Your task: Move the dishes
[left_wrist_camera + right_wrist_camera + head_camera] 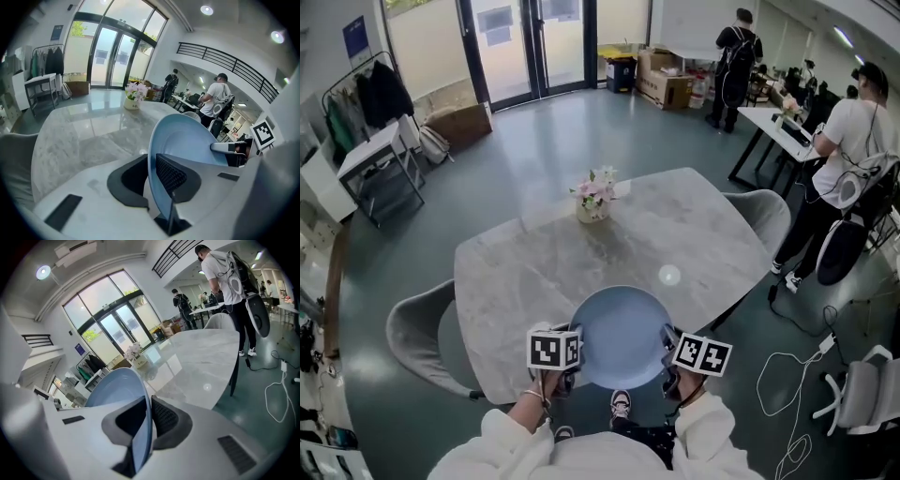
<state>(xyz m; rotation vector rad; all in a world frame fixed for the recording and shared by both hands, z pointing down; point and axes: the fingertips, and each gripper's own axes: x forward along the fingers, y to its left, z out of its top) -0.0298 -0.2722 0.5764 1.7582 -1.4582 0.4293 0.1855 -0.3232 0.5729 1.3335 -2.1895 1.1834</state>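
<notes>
A pale blue plate (622, 336) hangs at the lower centre of the head view, over the near edge of a marble table (525, 272), carried between two hand-held grippers. The left gripper (577, 352) pinches the plate's left rim and the right gripper (667, 349) its right rim. Each gripper's own view shows the rim clamped edge-on between ribbed black pads. Whether the plate's underside touches the tabletop cannot be told.

The step in hand appears to be carrying the plate across the table. Done well, that likely means moving both hands together at one pace so neither pinch twists the thin rim, and keeping the plate level. The path should stay on the bare marble short of the flower vase (593, 199) at the frame's upper centre. The plate should lie flat on the table before either grip lets go.

No brand or label shows on the plate. The cubes on the grippers carry black-and-white square markers, not letters. A blue sign (355, 37) on the wall at the upper left is too small to read.
</notes>
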